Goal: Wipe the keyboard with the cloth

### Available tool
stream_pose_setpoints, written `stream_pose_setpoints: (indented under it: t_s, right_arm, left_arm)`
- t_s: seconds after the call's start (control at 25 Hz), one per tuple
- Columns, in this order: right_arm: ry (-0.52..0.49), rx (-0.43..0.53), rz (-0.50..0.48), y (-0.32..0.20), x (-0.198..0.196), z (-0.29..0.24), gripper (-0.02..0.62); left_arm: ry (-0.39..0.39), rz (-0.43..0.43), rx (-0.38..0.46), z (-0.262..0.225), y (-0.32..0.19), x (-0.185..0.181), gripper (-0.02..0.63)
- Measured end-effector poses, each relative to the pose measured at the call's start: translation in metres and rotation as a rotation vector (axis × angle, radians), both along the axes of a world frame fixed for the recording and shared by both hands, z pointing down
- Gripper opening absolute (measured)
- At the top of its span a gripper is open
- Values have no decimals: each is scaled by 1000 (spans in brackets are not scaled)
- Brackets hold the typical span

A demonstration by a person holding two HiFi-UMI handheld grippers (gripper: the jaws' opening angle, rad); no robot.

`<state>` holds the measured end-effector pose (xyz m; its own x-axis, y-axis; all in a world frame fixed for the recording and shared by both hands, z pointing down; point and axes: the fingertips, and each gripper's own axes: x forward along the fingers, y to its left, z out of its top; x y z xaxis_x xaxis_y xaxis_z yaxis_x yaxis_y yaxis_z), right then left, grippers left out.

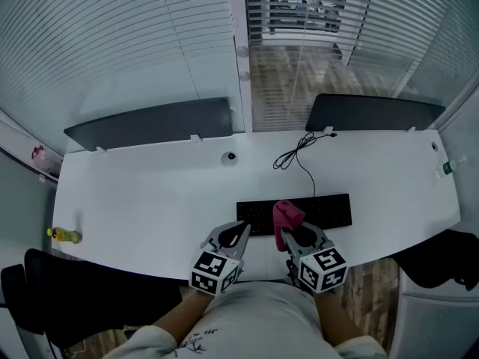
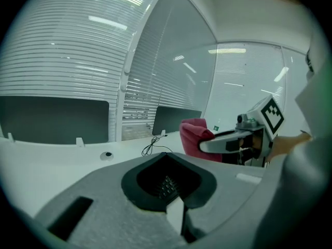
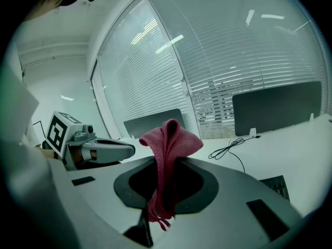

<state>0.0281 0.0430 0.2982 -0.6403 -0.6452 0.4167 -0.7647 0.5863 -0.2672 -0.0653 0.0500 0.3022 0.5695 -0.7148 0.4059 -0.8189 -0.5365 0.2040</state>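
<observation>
My right gripper (image 3: 150, 217) is pressed together on the pink cloth (image 3: 168, 144). The cloth is pinched at its lower end, and the rest stands up in a fold above the jaws. It hangs just over the near edge of the black keyboard (image 1: 329, 212), left of the keyboard's middle.

My left gripper (image 2: 176, 211) holds nothing. Its jaws are nearly together, with only a thin sliver of light between the tips. It hovers at the keyboard's left end, near the other gripper but apart from it.

The keyboard lies flat on the white desk (image 1: 150, 200), close to the near edge. Its black cable (image 1: 296, 155) loops away toward the far side.

I can read no writing anywhere. The cubes on my grippers carry only black-and-white square patterns. A small bottle with a yellow label (image 1: 66, 235) lies at the near left of the desk, its print too small to read. The green tag (image 1: 447, 167) at the far right is also too small to read.
</observation>
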Motion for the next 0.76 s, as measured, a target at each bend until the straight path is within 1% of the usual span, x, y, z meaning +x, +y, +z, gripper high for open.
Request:
stream_pose_setpoints:
  t_s: [0.4,0.76]
  right_arm:
    - [12,0,-18,8,-5,-1,61]
    - [25,10,-11,10,-2,2,61]
  left_arm:
    - [1,-7,-4,1,8,-6,11]
    - [8,-26,-7,3,9,-13,11]
